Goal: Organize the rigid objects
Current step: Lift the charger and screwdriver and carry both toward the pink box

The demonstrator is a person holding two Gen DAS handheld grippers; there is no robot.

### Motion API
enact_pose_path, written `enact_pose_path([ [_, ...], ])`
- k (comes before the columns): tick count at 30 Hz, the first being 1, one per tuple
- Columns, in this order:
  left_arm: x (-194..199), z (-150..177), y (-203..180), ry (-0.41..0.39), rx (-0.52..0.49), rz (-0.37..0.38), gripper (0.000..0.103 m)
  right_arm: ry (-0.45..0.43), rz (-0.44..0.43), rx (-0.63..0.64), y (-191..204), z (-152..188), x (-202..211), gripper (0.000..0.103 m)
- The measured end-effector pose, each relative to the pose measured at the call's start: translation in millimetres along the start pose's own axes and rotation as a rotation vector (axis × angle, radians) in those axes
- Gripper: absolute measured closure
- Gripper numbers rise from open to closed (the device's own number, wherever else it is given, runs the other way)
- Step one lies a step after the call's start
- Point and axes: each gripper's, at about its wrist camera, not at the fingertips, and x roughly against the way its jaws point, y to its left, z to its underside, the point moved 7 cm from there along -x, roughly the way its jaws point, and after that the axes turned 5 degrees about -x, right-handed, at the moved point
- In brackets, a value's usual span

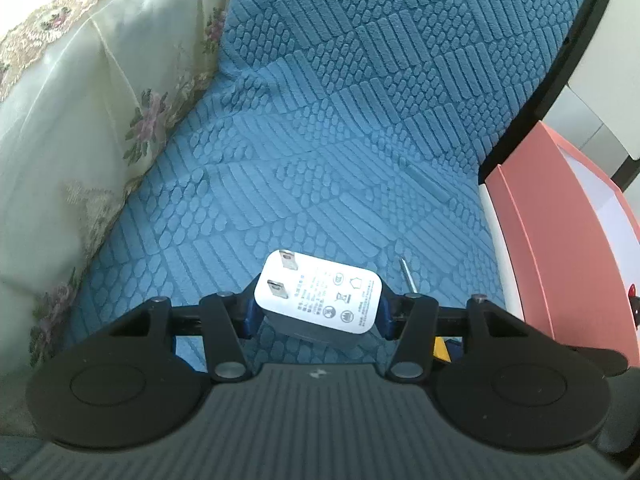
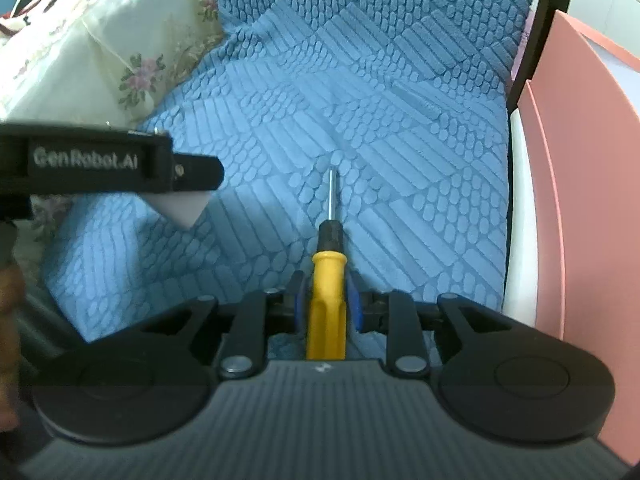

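Observation:
A white charger plug [image 1: 320,300] with two metal prongs hangs just above the blue textured cover [image 1: 340,120], and my left gripper [image 1: 316,314] is shut on its sides. The right wrist view shows that gripper from the side, with a corner of the charger plug [image 2: 182,208] poking out below it. A screwdriver [image 2: 326,280] with a yellow handle and a black collar lies on the cover, its shaft pointing away. My right gripper [image 2: 326,302] straddles the handle; its blue pads stand a sliver off it, open. The tip of the screwdriver [image 1: 406,274] shows in the left wrist view.
A pink box [image 2: 580,200] with a white inner wall stands at the right edge of the blue cover [image 2: 400,100]; it is the pink box [image 1: 560,248] in the left wrist view. A cream floral lace cloth [image 1: 80,120] drapes along the left. A hand [image 2: 8,320] shows at the far left.

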Motion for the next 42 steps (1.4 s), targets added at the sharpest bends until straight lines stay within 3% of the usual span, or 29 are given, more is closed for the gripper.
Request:
enact_pose_path([
  [9,2,0,3,-0.004,0.009,0.008,0.045,-0.055,0.021,0.018,3,1,0,0.083],
  [22,11,0,-9,-0.02,-0.025,0.041,0.045,-0.095,0.024,-0.082,-12,-2,19,0.083],
  [31,33,4,-19,-0.038,-0.013,0.07,0.045,-0.112,0.022,-0.107,-20,-2,44,0.083],
  [37,57,-1,-27,-0.07,-0.044,0.043,0.045,-0.123,-0.003,-0.126,-22,-1,65,0.083],
  [42,76,-4,-30,-0.083,-0.005,0.054,0.045,-0.143,-0.016,-0.113,-21,-3,86,0.083],
])
